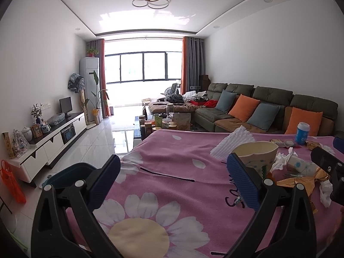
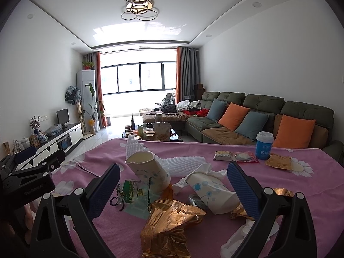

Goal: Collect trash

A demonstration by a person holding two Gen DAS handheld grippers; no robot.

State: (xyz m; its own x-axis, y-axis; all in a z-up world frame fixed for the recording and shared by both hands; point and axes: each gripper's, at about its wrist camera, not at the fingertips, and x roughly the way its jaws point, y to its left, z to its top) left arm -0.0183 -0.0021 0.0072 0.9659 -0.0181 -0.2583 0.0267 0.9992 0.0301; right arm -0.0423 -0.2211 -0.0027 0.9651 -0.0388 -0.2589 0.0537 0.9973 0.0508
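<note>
Right gripper [image 2: 174, 185] agape, seemingly touching nothing; left gripper [image 1: 174, 176] likewise.

I see daylight flooding through the far window [image 1: 143, 68], blown out to white, with glare on the ceiling [image 1: 144, 19] and floor [image 1: 120, 126]. The walls look dim and grey. Both fisheye views bend straight lines and darken at the corners. Focus is fairly sharp, slightly soft far off.

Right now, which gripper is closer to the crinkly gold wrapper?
Right. The right gripper hangs open right over the gold wrapper, which lies between its fingers. The left gripper is open over bare pink cloth, off to the wrapper's left.
</note>
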